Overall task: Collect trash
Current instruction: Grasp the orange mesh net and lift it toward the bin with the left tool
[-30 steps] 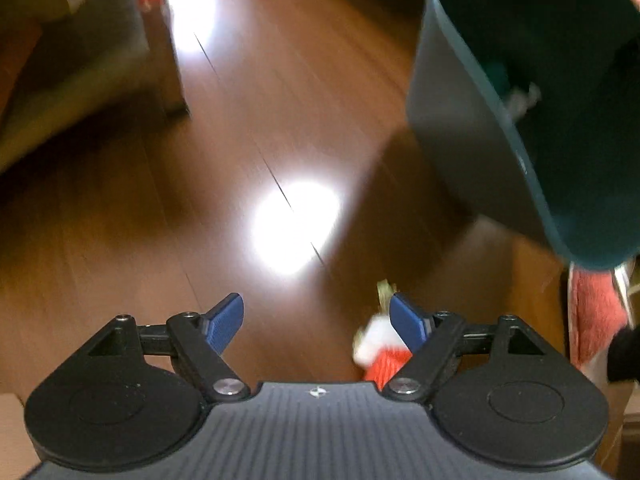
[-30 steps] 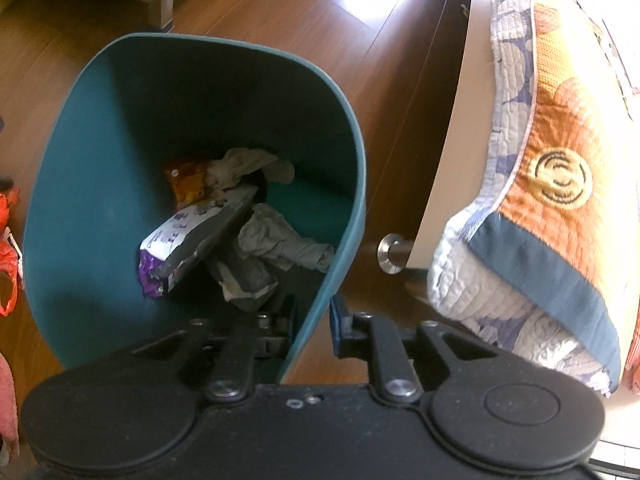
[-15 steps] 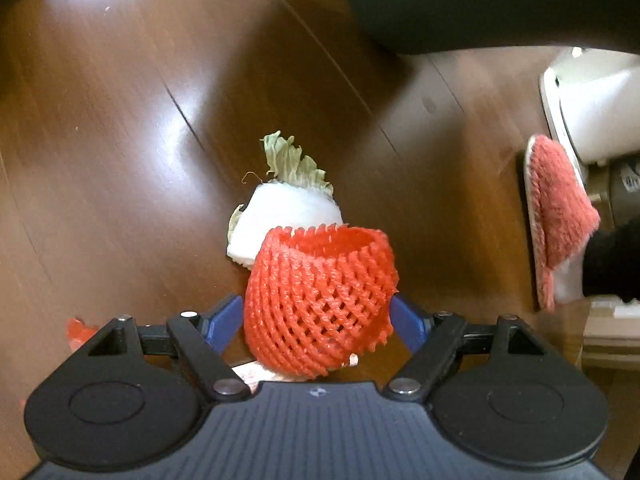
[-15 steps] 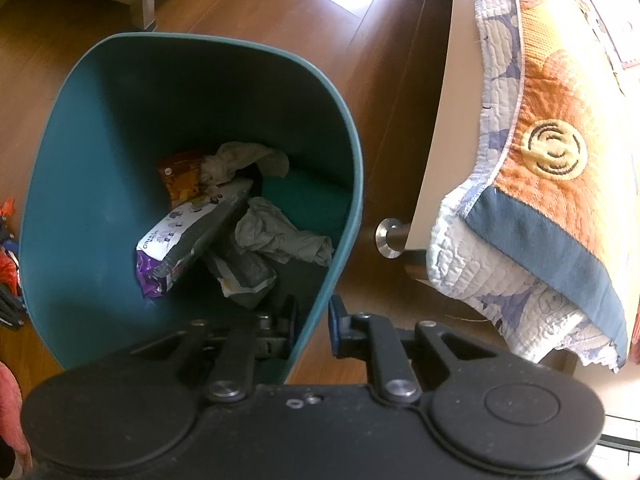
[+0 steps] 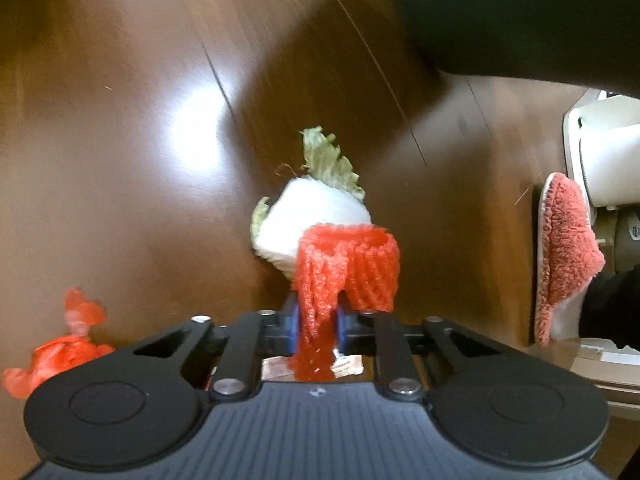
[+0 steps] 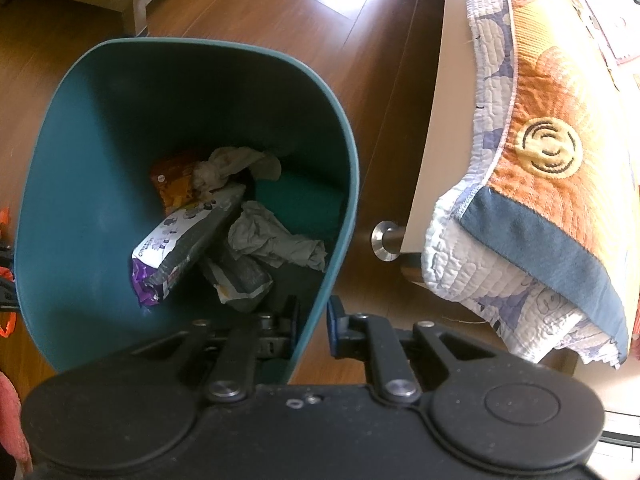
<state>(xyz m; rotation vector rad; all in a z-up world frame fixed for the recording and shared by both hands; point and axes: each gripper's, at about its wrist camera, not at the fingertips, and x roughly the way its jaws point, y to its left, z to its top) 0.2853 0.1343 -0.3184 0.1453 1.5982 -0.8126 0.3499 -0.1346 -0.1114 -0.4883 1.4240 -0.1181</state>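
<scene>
Pinching red foam-mesh fruit sleeve (image 5: 320, 312) w/ L gripper (image 5: 316, 326), jaws just closed on it | R gripper (image 6: 310, 330) clamped on teal plastic bin (image 6: 344, 152) rim

Dim, slightly blurred left view with floor (image 5: 120, 160) glare; right view sunlit, fisheye-bent edges

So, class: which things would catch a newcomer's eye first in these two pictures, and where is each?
The red foam net, pinched in the left gripper just above the wood floor, whose jaws have just been closing. Behind it lies a white net with green leaf scraps. In the right view, the teal bin, held at its rim by the right gripper, holds crumpled wrappers.
</scene>
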